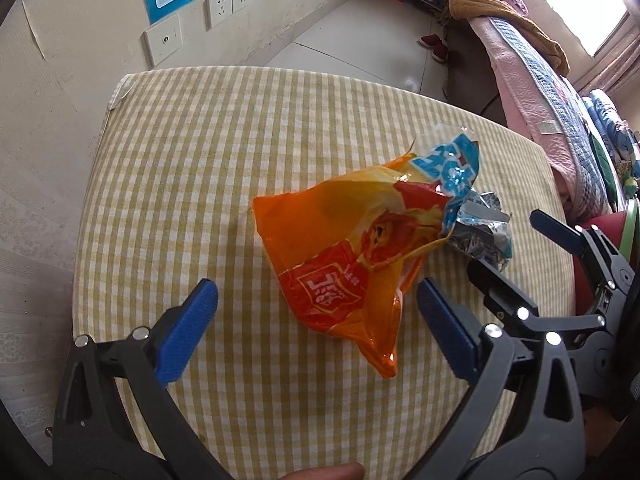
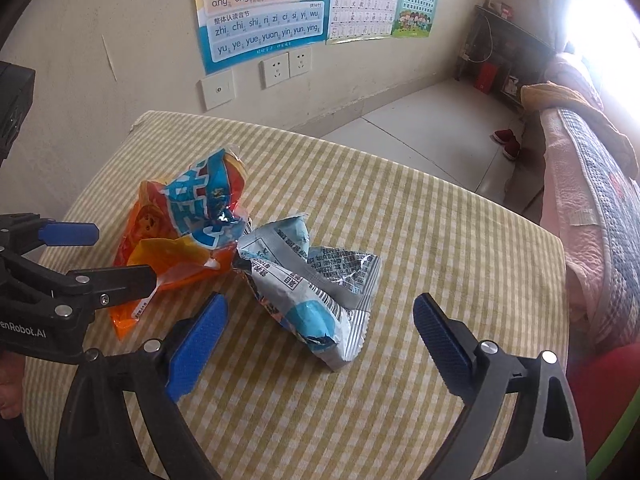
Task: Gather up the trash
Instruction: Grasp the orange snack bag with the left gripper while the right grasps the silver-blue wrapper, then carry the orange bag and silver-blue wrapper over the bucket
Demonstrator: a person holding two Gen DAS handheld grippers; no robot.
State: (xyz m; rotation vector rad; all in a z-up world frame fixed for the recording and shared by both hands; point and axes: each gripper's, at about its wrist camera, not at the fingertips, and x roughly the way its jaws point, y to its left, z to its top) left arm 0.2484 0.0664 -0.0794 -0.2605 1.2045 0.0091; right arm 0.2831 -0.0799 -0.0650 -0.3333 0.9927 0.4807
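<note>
While both grippers' fingers gape empty, orange wrapper (image 1: 340, 256) lies ahead of left gripper (image 1: 316, 320), silver wrapper (image 2: 316, 292) between right gripper's (image 2: 320, 328).

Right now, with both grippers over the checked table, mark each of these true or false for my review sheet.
1. The orange wrapper lies on the checked tablecloth. True.
2. The left gripper is clamped on the orange wrapper. False: its jaws stand open on either side of it, pads not pressing.
3. A silver-and-blue wrapper lies crumpled right beside the orange one. True.
4. The right gripper holds the silver-and-blue wrapper in the air. False: its jaws are open and the wrapper rests on the cloth.
5. A trash bin stands on the table. False: none shows in either view.
</note>
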